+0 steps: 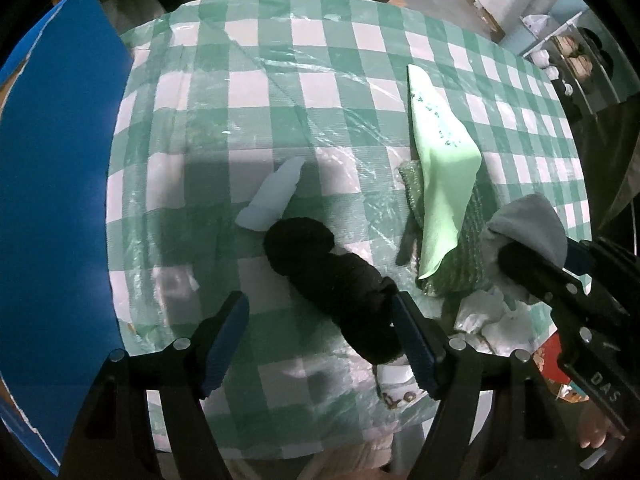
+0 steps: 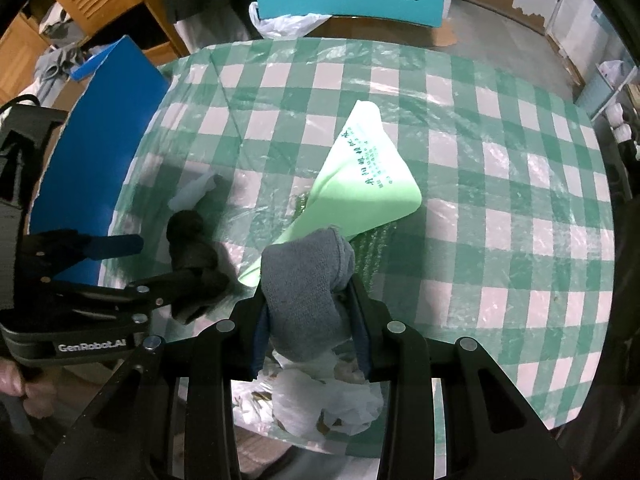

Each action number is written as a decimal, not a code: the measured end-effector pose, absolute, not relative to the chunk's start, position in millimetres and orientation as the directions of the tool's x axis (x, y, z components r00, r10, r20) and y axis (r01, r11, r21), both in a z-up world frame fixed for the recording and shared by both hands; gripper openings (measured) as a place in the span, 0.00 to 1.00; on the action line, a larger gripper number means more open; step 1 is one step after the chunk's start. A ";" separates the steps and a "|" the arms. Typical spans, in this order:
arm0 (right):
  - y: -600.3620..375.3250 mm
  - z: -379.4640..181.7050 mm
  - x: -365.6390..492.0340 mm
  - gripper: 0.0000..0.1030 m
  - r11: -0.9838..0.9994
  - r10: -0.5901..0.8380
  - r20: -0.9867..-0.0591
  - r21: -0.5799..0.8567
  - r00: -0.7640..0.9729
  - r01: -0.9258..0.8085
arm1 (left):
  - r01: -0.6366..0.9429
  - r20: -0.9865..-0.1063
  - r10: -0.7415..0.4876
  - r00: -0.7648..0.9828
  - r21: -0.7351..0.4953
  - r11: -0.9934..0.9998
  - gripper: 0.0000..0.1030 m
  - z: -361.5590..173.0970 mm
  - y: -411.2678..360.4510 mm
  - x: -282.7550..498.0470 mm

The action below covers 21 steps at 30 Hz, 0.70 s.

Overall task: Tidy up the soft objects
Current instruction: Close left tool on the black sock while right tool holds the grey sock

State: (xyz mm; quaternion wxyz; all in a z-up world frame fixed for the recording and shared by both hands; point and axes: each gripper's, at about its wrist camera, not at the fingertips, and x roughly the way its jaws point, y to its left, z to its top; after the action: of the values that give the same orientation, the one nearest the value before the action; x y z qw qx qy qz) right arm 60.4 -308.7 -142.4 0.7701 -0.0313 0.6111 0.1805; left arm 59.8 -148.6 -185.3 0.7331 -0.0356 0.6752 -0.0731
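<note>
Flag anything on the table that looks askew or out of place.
The light green cloth lies crumpled and slanted over a darker green knit piece. A crumpled white plastic bag sits at the near table edge. The black sock lies loose, diagonal, under the open left gripper.

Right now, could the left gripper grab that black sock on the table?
Probably yes. The left gripper stands open right above the black sock, one finger already beside it, nothing covering it. The right gripper, holding the grey sock, is clear.

we count, going out from the checked tablecloth [image 1: 280, 92]:
socks: 3, black [image 1: 340, 280], grey [image 2: 308, 280], white [image 1: 276, 196]
green cloths: 2, light [image 1: 440, 184], knitted [image 1: 468, 256]
grippers: 2, left [image 1: 320, 340], right [image 2: 310, 336]
</note>
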 end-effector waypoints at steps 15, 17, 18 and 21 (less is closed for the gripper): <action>-315.5 -139.6 59.6 0.34 0.931 0.260 -0.946 0.194 0.191 -0.308 | 0.119 -0.988 -0.131 0.079 -0.121 0.985 0.54 -205.1 -170.7 71.3; -316.7 -139.0 59.8 0.34 0.932 0.262 -0.946 0.196 0.193 -0.304 | 0.123 -0.988 -0.126 0.091 -0.114 0.986 0.52 -204.6 -170.8 70.3; -317.2 -138.6 60.0 0.34 0.933 0.262 -0.945 0.196 0.194 -0.302 | 0.123 -0.988 -0.127 0.094 -0.115 0.986 0.51 -204.3 -170.3 70.2; -318.1 -136.3 60.0 0.34 0.933 0.263 -0.944 0.197 0.197 -0.301 | 0.136 -0.987 -0.130 0.097 -0.116 0.984 0.49 -203.4 -164.6 65.9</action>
State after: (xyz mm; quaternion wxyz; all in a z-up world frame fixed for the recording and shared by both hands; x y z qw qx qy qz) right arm 60.0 -318.1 -136.3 0.7736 -0.0154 0.6066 0.1823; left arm 65.9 -164.6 -203.4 0.7406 0.0023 0.6659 -0.0896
